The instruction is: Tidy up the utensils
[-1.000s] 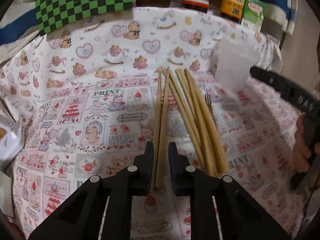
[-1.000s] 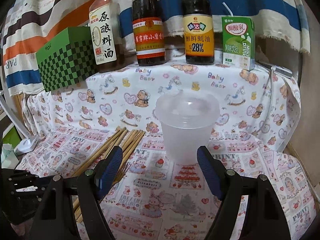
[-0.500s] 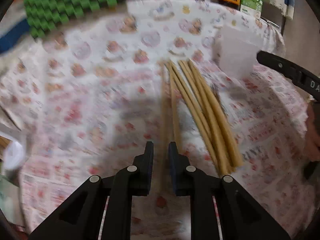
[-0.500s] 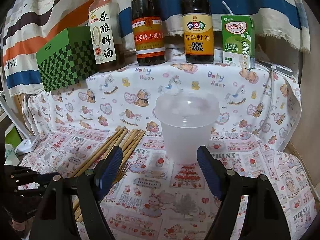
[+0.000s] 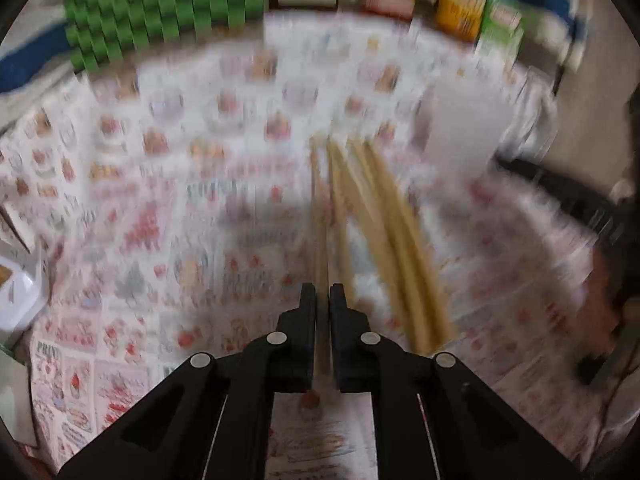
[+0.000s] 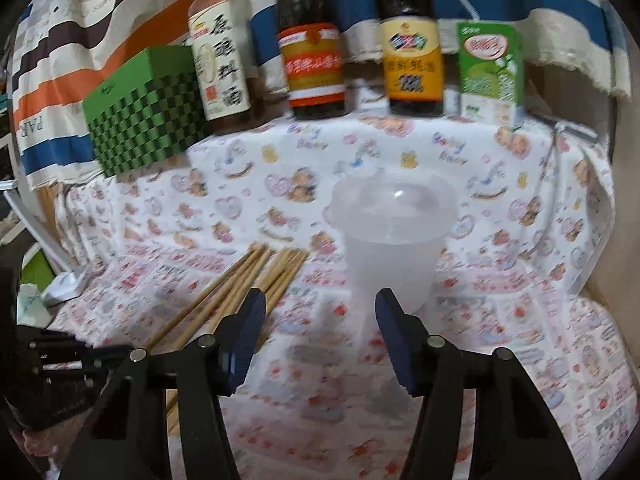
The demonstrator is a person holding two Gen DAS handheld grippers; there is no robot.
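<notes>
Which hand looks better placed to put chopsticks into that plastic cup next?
Left. The left gripper is shut on a chopstick; the right gripper has just been closing, empty, before the plastic cup.

so the tablecloth (image 6: 500, 320) is white with pink and red printed panels toward the front edge, and little brown bears with pink hearts further back. chopsticks (image 6: 256, 280) are pale tan wood. cup (image 6: 392, 240) is frosted, milky white. at the back edge there's a green box (image 6: 148, 112) in a green-and-dark checker pattern, a bottle with a cream label (image 6: 220, 64), one with a red and orange label (image 6: 312, 64), one with a yellow label (image 6: 412, 64), plus a green and white drink carton (image 6: 490, 72). backdrop cloth (image 6: 80, 40) has orange, blue, brown and cream stripes. both grippers are black, the right gripper (image 6: 320, 320) with dark blue pads (image 6: 248, 328)
</notes>
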